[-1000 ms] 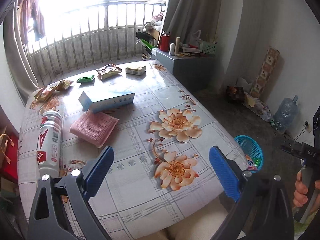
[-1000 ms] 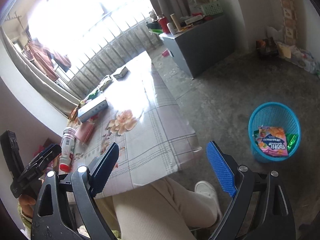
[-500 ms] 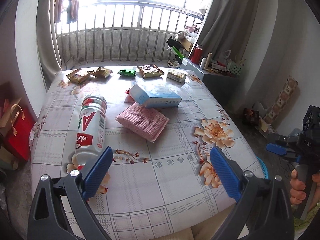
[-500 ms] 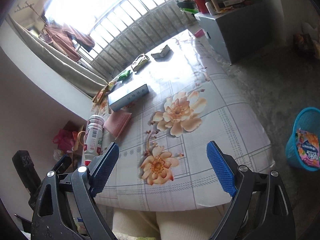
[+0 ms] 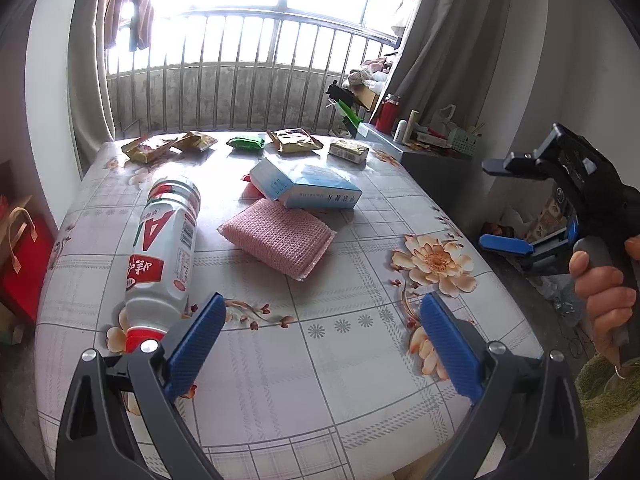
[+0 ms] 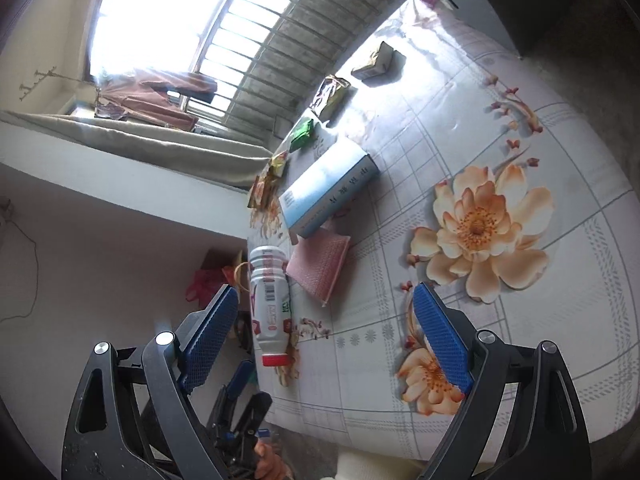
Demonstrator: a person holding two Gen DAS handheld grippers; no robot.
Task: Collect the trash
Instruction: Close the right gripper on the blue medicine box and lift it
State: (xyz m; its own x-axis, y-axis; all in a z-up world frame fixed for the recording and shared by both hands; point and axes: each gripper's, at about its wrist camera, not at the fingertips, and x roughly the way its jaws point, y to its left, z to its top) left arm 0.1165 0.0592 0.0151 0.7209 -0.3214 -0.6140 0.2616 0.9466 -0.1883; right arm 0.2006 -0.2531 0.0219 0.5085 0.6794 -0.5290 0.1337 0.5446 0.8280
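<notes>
swinging back from the floor, both views now face the flowered surface (image 5: 320, 360) square on; a second ago the right one looked down at a blue basket with wrappers in it, and that basket is out of both current views. judging by that, one piece is already binned and the next pick is being lined up.

the left gripper (image 5: 320, 344) hangs over the near edge, jaws spread wide with nothing between them. the right gripper (image 6: 320, 340) is the same: jaws spread, only tablecloth showing in the gap. in the left view the right gripper shows at the right, off the edge of the surface, gripped by a hand (image 5: 604, 300).

what remains to collect sits mostly at the far end by the railing: two yellowish snack wrappers (image 5: 168, 145) at the left, a green packet (image 5: 245, 143), a brown wrapper (image 5: 294, 140) and a small yellow-green pack (image 5: 349, 151). nearer, a white bottle (image 5: 164, 248) with a red cap lies on its side, cap toward the left gripper and just beside its left jaw. a pink scouring pad (image 5: 278, 236) lies mid-surface with a blue-and-white box (image 5: 306, 186) propped against its far edge. whether the bottle or box hold anything cannot be told.

the bottle looks the closest candidate.
</notes>
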